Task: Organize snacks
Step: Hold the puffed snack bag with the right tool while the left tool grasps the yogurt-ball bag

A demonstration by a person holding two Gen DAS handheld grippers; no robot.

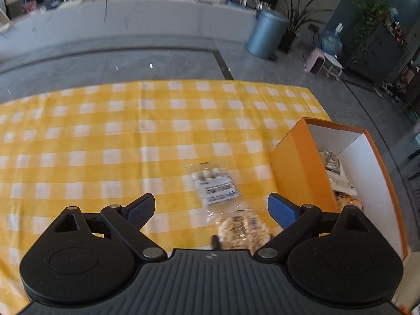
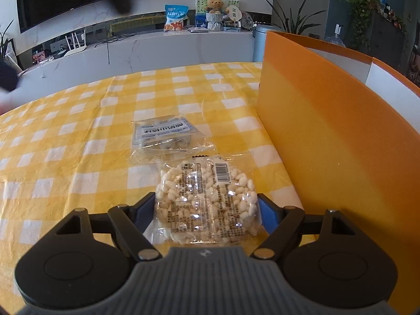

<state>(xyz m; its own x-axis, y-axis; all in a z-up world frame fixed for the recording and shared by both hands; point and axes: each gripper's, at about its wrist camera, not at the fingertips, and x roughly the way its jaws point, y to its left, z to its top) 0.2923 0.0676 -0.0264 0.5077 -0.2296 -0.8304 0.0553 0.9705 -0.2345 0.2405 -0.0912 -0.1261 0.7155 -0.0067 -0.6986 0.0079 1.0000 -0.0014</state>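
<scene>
A clear pack of puffed rice cake (image 2: pixel 207 199) lies on the yellow checked tablecloth (image 2: pixel 78 136), between the blue pads of my right gripper (image 2: pixel 206 207), whose jaws stand wide around it; I cannot tell if they press it. A second clear packet with a white label (image 2: pixel 162 135) lies just beyond. In the left wrist view both show: the labelled packet (image 1: pixel 215 186) and the rice cake (image 1: pixel 242 229). My left gripper (image 1: pixel 210 207) is open and empty above them. The orange box (image 1: pixel 302 173) stands to the right with snacks (image 1: pixel 341 183) inside.
The orange box wall (image 2: pixel 328 136) rises close on the right of my right gripper. Beyond the table are a grey floor (image 1: pixel 131 60), a metal bin (image 1: pixel 265 34), plants and a low counter with snack bags (image 2: pixel 176 18).
</scene>
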